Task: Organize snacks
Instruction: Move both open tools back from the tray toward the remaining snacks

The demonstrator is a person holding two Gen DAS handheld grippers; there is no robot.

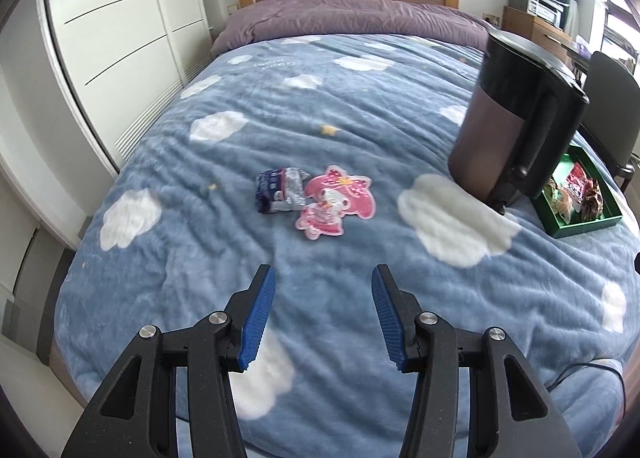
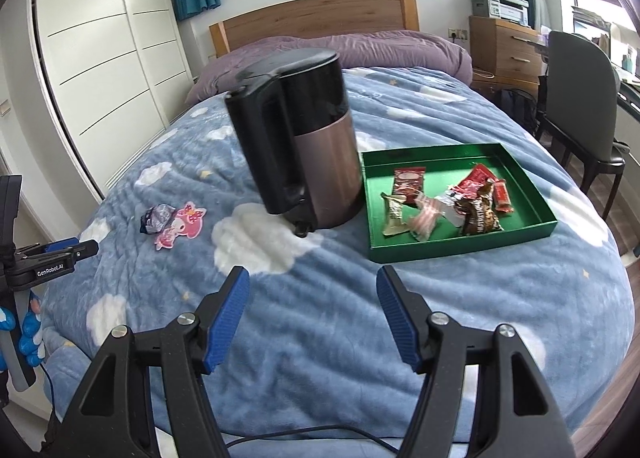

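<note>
A blue-and-silver snack packet and a pink cartoon-shaped packet lie together on the blue cloud blanket, ahead of my left gripper, which is open and empty. They also show in the right wrist view: the blue packet, the pink one. A green tray holds several wrapped snacks; it also shows in the left wrist view. My right gripper is open and empty, short of the tray. The left gripper shows at the left edge.
A black and bronze kettle stands on the bed just left of the tray, also in the left wrist view. A purple pillow and wooden headboard lie beyond. A white wardrobe is left; a chair and drawers are right.
</note>
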